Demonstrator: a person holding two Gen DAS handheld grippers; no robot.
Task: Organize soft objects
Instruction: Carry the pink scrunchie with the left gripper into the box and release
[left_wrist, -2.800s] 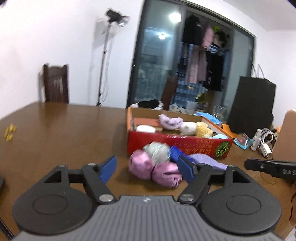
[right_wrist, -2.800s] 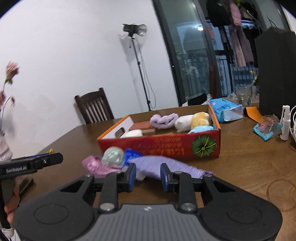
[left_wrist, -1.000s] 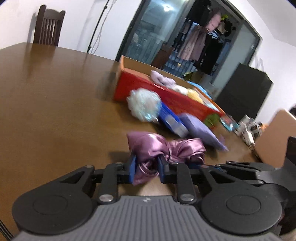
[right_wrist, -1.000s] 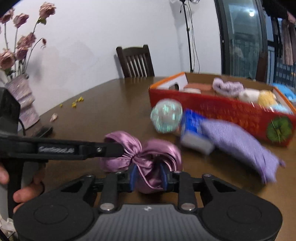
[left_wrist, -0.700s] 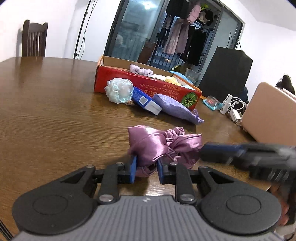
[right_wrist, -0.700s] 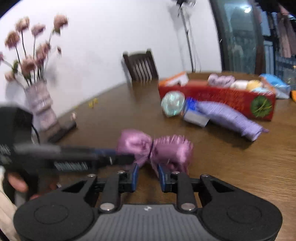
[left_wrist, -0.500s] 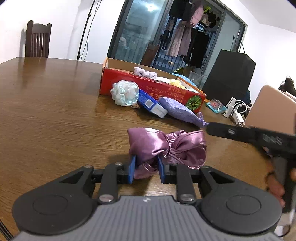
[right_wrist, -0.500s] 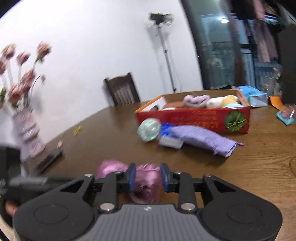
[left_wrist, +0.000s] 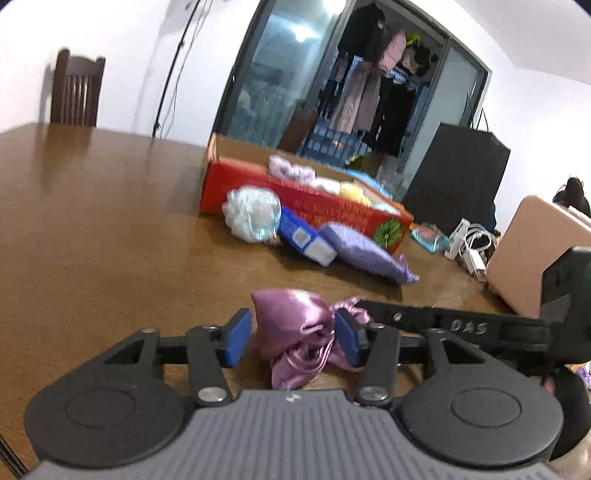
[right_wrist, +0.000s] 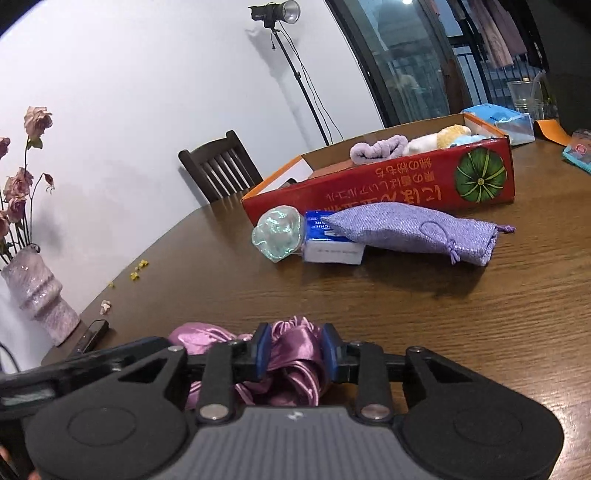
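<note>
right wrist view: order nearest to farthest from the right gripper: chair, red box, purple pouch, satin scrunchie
1. Satin scrunchie: between the closing jaws of the right gripper.
2. Purple pouch: mid-table, right of centre, in front of the box.
3. Red box: behind the pouch.
4. Chair: at the table's far edge, left of the box.

A scrunchie (right_wrist: 291, 354) lies nearest on the tabletop (right_wrist: 443, 314); farther off, a pouch (right_wrist: 410, 230) lies before a box (right_wrist: 388, 188).

Crumpled pink satin scrunchie (left_wrist: 295, 332) on the table, possibly knotted, lavender pouch (right_wrist: 410, 230) lying beyond
</note>
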